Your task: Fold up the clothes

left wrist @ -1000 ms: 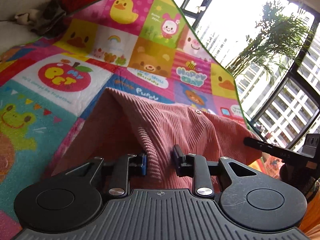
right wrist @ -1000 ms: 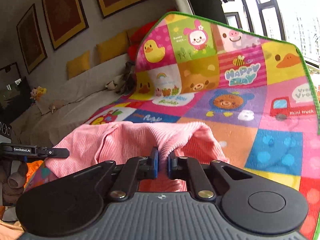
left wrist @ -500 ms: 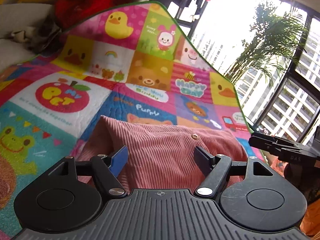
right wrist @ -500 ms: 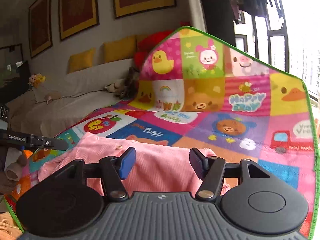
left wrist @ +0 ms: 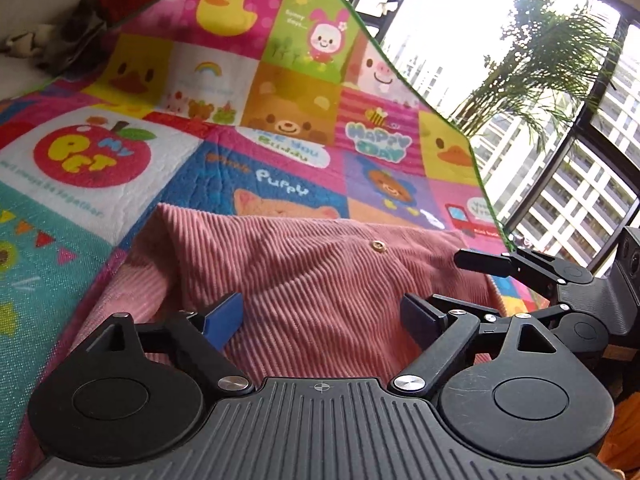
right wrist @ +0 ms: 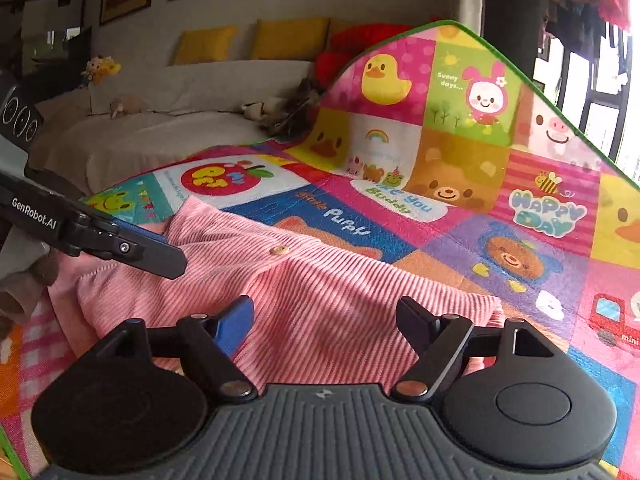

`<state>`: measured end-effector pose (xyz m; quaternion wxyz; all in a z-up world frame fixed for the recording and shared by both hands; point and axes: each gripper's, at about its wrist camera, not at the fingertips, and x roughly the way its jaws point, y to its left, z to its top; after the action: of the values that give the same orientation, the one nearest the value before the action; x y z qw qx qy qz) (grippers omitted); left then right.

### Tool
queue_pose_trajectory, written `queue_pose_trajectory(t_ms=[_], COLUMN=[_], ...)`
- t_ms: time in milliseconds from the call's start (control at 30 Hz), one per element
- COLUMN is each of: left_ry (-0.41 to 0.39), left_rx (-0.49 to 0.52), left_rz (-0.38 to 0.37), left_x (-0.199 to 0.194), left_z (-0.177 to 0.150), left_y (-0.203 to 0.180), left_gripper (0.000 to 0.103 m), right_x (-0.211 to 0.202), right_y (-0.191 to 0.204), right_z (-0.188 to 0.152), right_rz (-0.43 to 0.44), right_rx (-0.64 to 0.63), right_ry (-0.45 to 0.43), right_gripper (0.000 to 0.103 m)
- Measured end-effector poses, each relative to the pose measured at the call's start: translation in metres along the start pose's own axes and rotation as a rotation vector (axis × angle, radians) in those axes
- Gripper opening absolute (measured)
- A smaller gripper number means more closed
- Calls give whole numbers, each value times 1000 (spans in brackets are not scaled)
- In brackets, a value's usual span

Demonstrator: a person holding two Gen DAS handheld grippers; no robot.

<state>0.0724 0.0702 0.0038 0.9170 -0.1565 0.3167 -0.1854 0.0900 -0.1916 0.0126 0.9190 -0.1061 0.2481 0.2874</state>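
Note:
A pink corduroy garment (left wrist: 320, 280) with a small button (left wrist: 377, 245) lies folded flat on a colourful cartoon play mat (left wrist: 280, 128). My left gripper (left wrist: 322, 314) is open and empty just above the garment's near edge. My right gripper (right wrist: 325, 318) is open and empty over the same garment (right wrist: 320, 300), whose button (right wrist: 279, 250) shows near its far fold. Each gripper shows in the other's view: the right one at the right edge (left wrist: 520, 268), the left one at the left edge (right wrist: 100, 236).
The mat (right wrist: 500, 184) curls up at its far end, with a green border. A sofa (right wrist: 160, 136) with yellow cushions (right wrist: 288, 38) and soft toys stands at the back left. Large windows and a potted palm (left wrist: 540, 64) lie to the right.
Both grippers were shut on the pink garment and held it lifted. They have opened and let it go. The garment now lies flat on the mat, and both grippers have drawn back slightly.

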Motion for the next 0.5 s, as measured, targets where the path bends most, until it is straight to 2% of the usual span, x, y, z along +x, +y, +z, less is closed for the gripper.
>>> queue_pose_trajectory(t_ms=[67,200,300,400,500], left_ry=[-16,20,44,40,42], left_rx=[15,19,23,68,75], left_rz=[-19,7,39,42,47], left_x=[1,27,45,47,46], left_z=[5,10,4,0,-1], left_y=[-6,-8,-4,-11,-12], left_gripper=[94,94,97,102,102], right_x=[-7,18,29,28,27], right_y=[-11,-35,-41,-43,-44], right_z=[2,-8,-18,-18,-20], right_rz=[-1,36,41,53,59], right_rx=[51,213,262,270,275], right_ry=[-14,56,75,69,64], right_gripper=[84,85,87,90,91])
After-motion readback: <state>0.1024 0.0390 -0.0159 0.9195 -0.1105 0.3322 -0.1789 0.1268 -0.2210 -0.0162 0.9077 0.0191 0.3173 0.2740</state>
